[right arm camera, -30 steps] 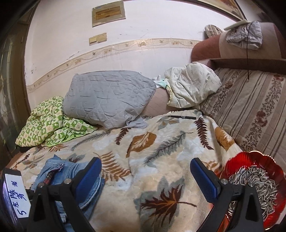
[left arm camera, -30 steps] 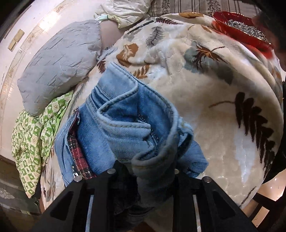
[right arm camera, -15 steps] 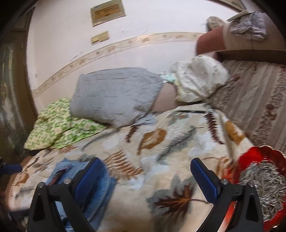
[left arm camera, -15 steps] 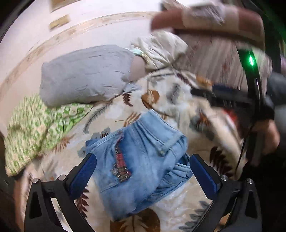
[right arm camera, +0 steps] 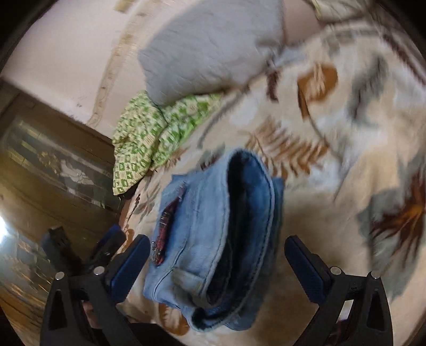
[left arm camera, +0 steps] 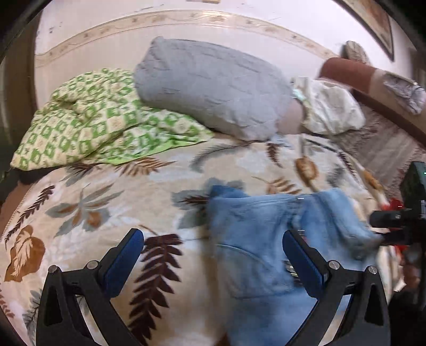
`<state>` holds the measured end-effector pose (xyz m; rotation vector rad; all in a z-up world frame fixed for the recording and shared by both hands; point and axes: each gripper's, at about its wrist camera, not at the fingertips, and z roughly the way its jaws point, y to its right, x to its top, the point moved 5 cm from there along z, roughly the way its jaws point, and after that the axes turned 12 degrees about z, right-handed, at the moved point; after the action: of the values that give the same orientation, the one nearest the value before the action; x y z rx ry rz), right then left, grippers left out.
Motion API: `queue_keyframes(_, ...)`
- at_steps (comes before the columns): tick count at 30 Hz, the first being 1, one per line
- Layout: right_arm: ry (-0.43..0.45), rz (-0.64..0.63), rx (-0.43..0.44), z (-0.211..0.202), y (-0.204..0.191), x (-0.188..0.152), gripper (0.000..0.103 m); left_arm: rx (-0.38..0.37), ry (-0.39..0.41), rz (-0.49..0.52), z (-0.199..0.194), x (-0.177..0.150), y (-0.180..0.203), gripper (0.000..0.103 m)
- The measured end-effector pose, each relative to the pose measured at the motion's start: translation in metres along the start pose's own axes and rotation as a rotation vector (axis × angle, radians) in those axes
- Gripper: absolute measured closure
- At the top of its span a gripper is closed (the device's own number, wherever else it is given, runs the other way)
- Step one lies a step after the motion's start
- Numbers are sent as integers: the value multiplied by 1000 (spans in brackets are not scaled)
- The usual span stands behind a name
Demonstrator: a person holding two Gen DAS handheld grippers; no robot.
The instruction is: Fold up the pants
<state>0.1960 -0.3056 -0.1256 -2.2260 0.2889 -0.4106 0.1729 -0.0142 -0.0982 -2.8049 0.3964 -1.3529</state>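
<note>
Left tool (left arm camera: 213, 255): wide open, holding nothing.
Right tool (right arm camera: 217, 262): wide open, empty, above jeans.
Jeans (right arm camera: 213, 239): folded bundle on leaf blanket (left arm camera: 106, 207), near green quilt (left arm camera: 87, 119).

A bed filled the room's middle, spread with a cream leaf-print blanket (left arm camera: 106, 186). A grey quilted pillow (left arm camera: 213, 87) lay at its head, partly over a green-and-white checked quilt (left arm camera: 87, 125), with a pale crumpled cushion (left arm camera: 330, 109) beside it. Behind ran a pale pink wall (left arm camera: 106, 34) with a patterned border strip (left arm camera: 186, 20). A brown padded headboard (left arm camera: 351, 75) rose to the right. Dark wooden panelling (right arm camera: 53, 127) stood by the bed's corner.
</note>
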Motion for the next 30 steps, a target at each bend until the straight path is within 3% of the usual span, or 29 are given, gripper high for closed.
queue_keyframes(4,-56,24,4,19,2,-6,7,64,-29,-6,11,-4,-6,0)
queue_keyframes(6,-65,12,-13,26,0,-7,23,100,-44,-8,15,-4,-9,0)
queue_keyframes(8,-67,-22,-34,31,-6,-8,32,119,-57,-11,18,-6,-11,0)
queue_keyframes(10,-69,-43,-48,33,-9,-9,40,112,-67,-17,20,-7,-13,0)
queue_keyframes(12,-64,-64,-62,34,-12,-8,60,100,-75,-25,23,-8,-14,0)
queue_keyframes(15,-52,-96,-94,35,-14,-6,77,90,-85,-29,27,-10,-14,0)
queue_keyframes(17,-48,-106,-102,33,-15,-2,84,86,-87,-27,28,-10,-13,0)
queue_keyframes(30,-92,-102,-169,50,19,-5,87,55,-101,-57,33,-11,-17,0)
